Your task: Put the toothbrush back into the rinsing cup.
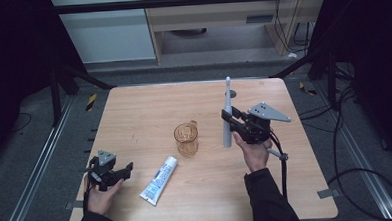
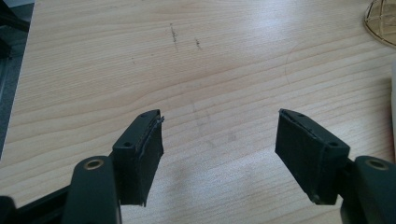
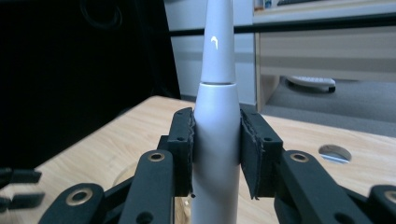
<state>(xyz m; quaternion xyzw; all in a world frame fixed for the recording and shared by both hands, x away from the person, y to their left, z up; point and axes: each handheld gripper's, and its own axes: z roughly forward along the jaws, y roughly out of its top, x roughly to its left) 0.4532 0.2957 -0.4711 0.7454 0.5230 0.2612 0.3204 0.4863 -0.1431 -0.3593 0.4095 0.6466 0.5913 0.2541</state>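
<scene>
An electric toothbrush [image 1: 227, 114] is pinched upright in the right gripper [image 1: 233, 123], held above the table [image 1: 134, 108] just right of the amber cup [image 1: 186, 139], perhaps not touching it. The left gripper [image 1: 117, 173] is spread, beside the toothpaste tube [image 1: 159, 180].

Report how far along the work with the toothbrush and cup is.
Done: the right gripper has the electric toothbrush clamped by its body, upright and lifted off the table. In hand: it hangs beside the amber cup, not over it. Left, as far as I can judge: into the cup. The left gripper is open, and the toothpaste tube lies untouched.
</scene>
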